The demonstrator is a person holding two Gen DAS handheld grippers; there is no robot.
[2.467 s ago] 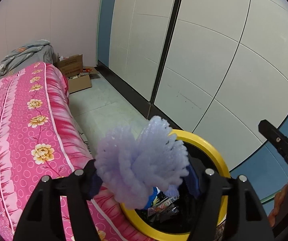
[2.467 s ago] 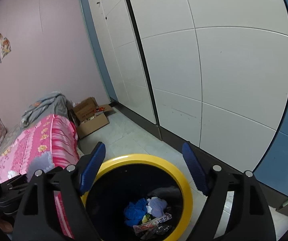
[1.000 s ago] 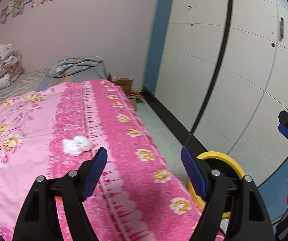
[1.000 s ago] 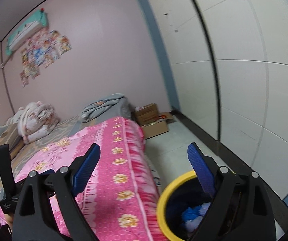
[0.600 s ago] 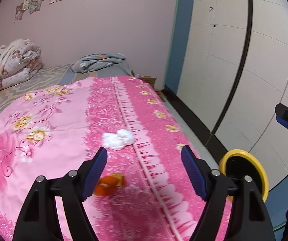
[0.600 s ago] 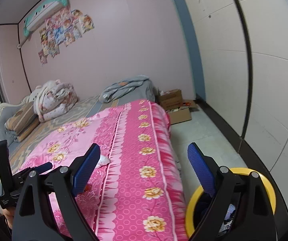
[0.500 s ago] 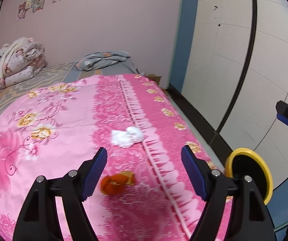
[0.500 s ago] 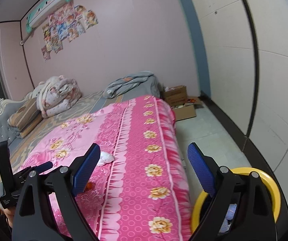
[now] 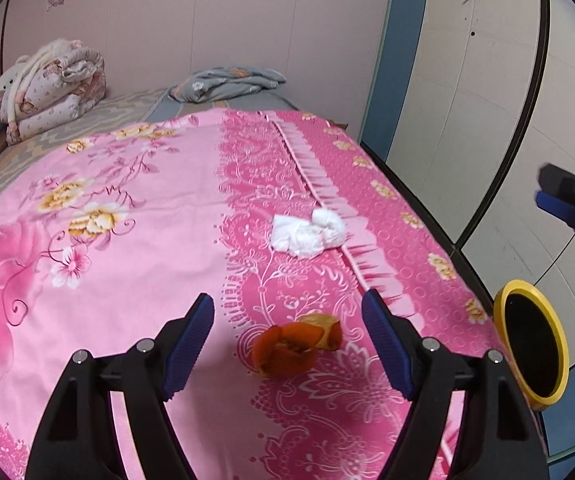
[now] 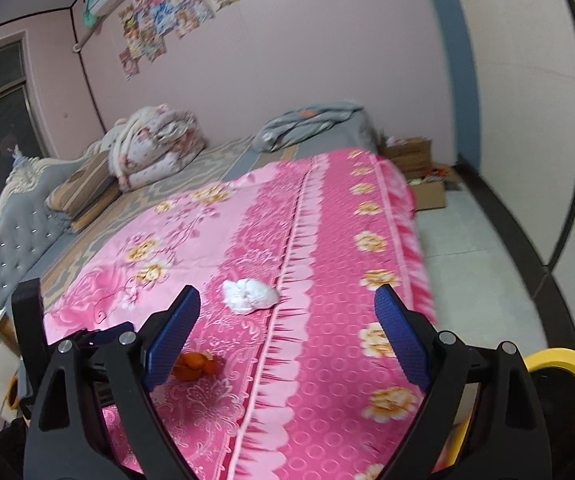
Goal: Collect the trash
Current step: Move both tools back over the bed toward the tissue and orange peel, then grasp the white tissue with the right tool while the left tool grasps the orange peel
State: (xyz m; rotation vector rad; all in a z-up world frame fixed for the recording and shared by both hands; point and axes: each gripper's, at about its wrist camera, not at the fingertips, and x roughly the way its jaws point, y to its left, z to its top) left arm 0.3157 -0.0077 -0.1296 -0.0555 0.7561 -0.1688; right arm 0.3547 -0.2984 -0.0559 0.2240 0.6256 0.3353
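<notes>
An orange peel (image 9: 293, 344) lies on the pink bedspread (image 9: 127, 264), just ahead of my open, empty left gripper (image 9: 288, 334). A crumpled white tissue (image 9: 307, 233) lies farther out on the bed. The yellow-rimmed black trash bin (image 9: 527, 340) stands on the floor to the right of the bed. My right gripper (image 10: 287, 324) is open and empty above the bed. In the right wrist view the tissue (image 10: 249, 295) sits ahead between the jaws, the peel (image 10: 194, 365) is by the left fingertip, and the bin (image 10: 571, 380) is at the lower right.
Folded quilts (image 10: 155, 144) and a grey blanket (image 10: 311, 122) lie at the far end of the bed. A cardboard box (image 10: 419, 176) stands on the floor beyond the bed. White wardrobe doors (image 9: 487, 100) line the right side. The bed's right edge drops to a tiled floor (image 10: 479, 256).
The left gripper let go of the pale purple foam net over the bin and now stands open. Both grippers swung from the bin toward the bed; the peel and tissue came closer.
</notes>
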